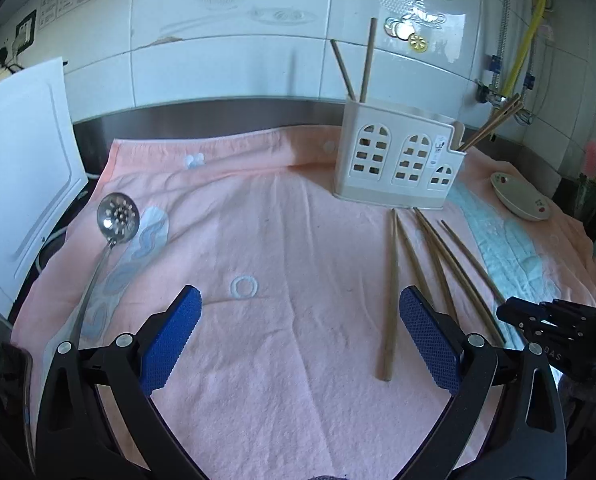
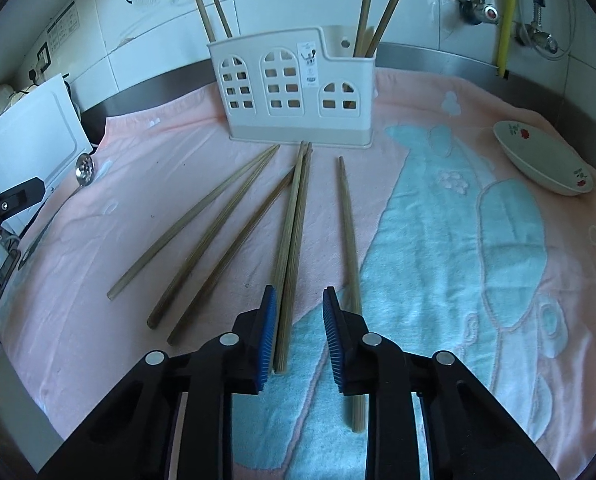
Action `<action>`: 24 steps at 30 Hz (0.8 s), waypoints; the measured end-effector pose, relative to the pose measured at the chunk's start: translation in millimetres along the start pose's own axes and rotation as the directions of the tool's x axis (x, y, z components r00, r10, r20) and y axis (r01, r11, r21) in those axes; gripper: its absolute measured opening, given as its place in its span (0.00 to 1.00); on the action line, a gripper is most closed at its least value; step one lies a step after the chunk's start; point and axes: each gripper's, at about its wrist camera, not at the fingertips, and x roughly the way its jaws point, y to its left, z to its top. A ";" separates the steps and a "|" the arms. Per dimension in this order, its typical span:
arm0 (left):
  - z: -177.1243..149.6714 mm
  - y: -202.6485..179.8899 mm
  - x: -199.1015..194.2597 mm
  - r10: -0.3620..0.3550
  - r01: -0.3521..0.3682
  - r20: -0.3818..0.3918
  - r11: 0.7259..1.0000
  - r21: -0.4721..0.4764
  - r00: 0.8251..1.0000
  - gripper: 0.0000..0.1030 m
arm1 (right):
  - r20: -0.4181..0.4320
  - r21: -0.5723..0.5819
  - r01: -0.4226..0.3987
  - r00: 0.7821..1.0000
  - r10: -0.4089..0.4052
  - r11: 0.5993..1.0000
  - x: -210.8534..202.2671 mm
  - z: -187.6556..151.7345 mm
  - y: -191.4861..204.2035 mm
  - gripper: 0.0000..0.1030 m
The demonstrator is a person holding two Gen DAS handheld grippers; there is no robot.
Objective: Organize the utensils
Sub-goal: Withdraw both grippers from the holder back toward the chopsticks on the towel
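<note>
A white house-shaped utensil holder stands at the back of the pink towel, with several wooden chopsticks upright in it. Several more chopsticks lie fanned out on the towel in front of it. My right gripper is open and low over the towel, with a pair of touching chopsticks lying between its blue pads. My left gripper is wide open and empty over bare towel. A slotted metal ladle lies at the towel's left.
A small white dish with a red print sits at the right of the towel. A white cutting board leans at the left. Tiled wall, pipes and a yellow hose stand behind.
</note>
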 end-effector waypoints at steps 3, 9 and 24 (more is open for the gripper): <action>-2.1 5.4 1.6 0.004 -0.004 -0.008 1.000 -0.017 1.000 0.95 | -0.011 -0.010 0.000 1.000 0.000 1.000 5.3 0.1 1.9 0.18; -8.0 10.7 2.1 0.008 -0.009 -0.018 0.999 -0.035 1.000 0.95 | -0.025 -0.022 0.004 1.000 -0.004 1.000 13.6 0.5 3.9 0.13; -19.6 3.8 6.8 -0.005 0.004 -0.047 1.000 -0.021 0.999 0.95 | -0.036 -0.052 0.012 0.999 -0.014 0.999 18.0 4.1 5.8 0.10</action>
